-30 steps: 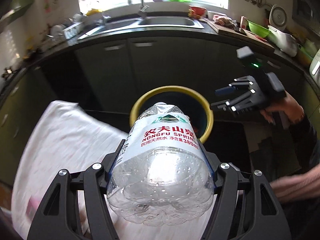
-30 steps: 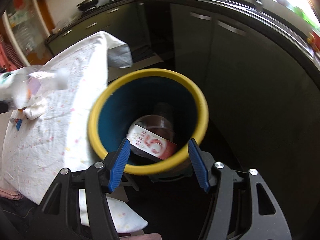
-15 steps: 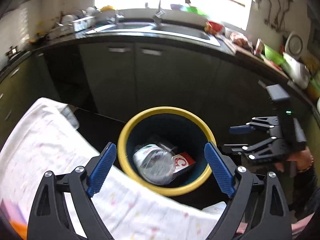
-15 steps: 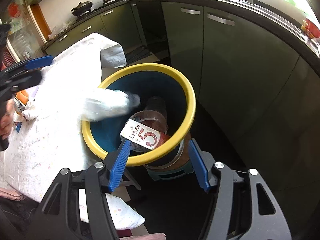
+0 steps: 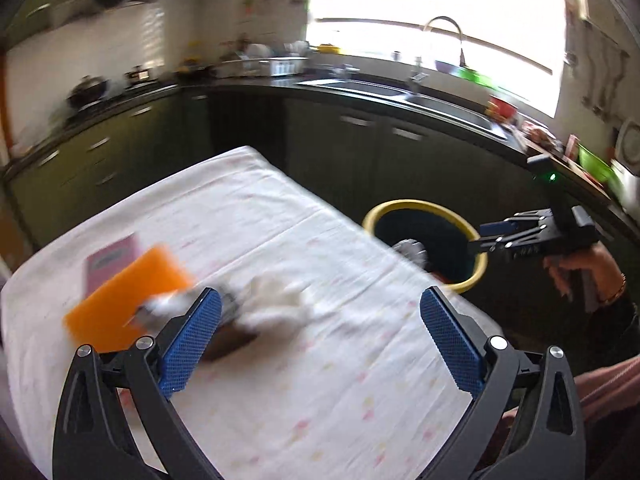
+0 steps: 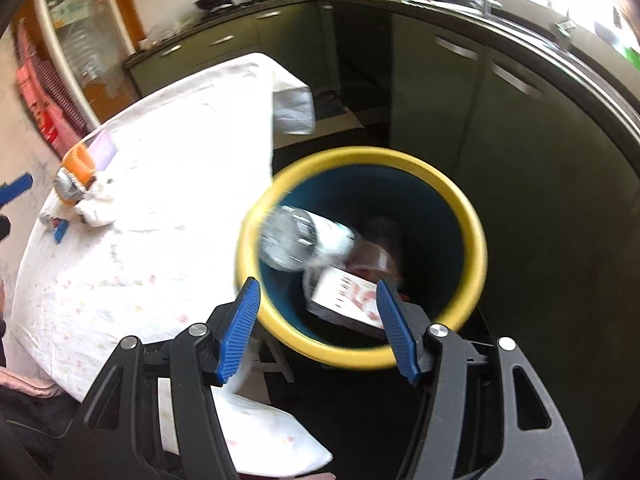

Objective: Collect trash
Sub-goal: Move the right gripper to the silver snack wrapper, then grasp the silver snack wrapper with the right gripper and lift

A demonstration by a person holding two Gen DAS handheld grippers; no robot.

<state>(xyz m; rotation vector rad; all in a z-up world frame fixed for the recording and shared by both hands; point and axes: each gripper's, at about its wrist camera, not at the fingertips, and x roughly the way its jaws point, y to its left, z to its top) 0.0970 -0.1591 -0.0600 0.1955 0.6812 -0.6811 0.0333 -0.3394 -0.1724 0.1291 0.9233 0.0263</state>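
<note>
Kitchen, mid-cleanup. Seen from the left wrist: left gripper (image 5: 320, 328) above a table draped in a white, faintly speckled cloth (image 5: 280, 380), jaws opening wide with nothing between the blue, cross-hatched pads (image 5: 192, 344). Beyond the tips, blurred by motion: a flat orange board (image 5: 120, 304), a pale pink card (image 5: 112, 258), a crumpled white tissue (image 5: 280, 300), a dark scrap (image 5: 228, 344) beside the left pad. Off the table's far edge, a round bin (image 5: 472, 276) with a smooth yellow rim and dark blue inside. Just past its rim, the right gripper (image 5: 500, 236), black and angular, green light on its body, held in a hand (image 5: 576, 268).

From the right wrist: right gripper (image 6: 318, 328) half spread, empty, blue ribbed pads framing the near rim of the bin (image 6: 478, 240). Inside, a clear plastic water bottle (image 6: 296, 242), rounded and glinting, lying tilted against the left wall, on top of a flat white carton with red print (image 6: 352, 300) and some brownish item too blurred to tell. On the cloth (image 6: 160, 240) to the left, the orange board (image 6: 80, 160), the tissue (image 6: 98, 204), a small blue scrap (image 6: 60, 230).

A second ago: bottle clamped in the left gripper, poised over the bin mouth. Half a second ago: bottle already dropped inside, jaws part open over the bin. Now: left gripper swung off the bin and over the table litter. Right gripper's spread unchanged, view shifted slightly round the rim.
</note>
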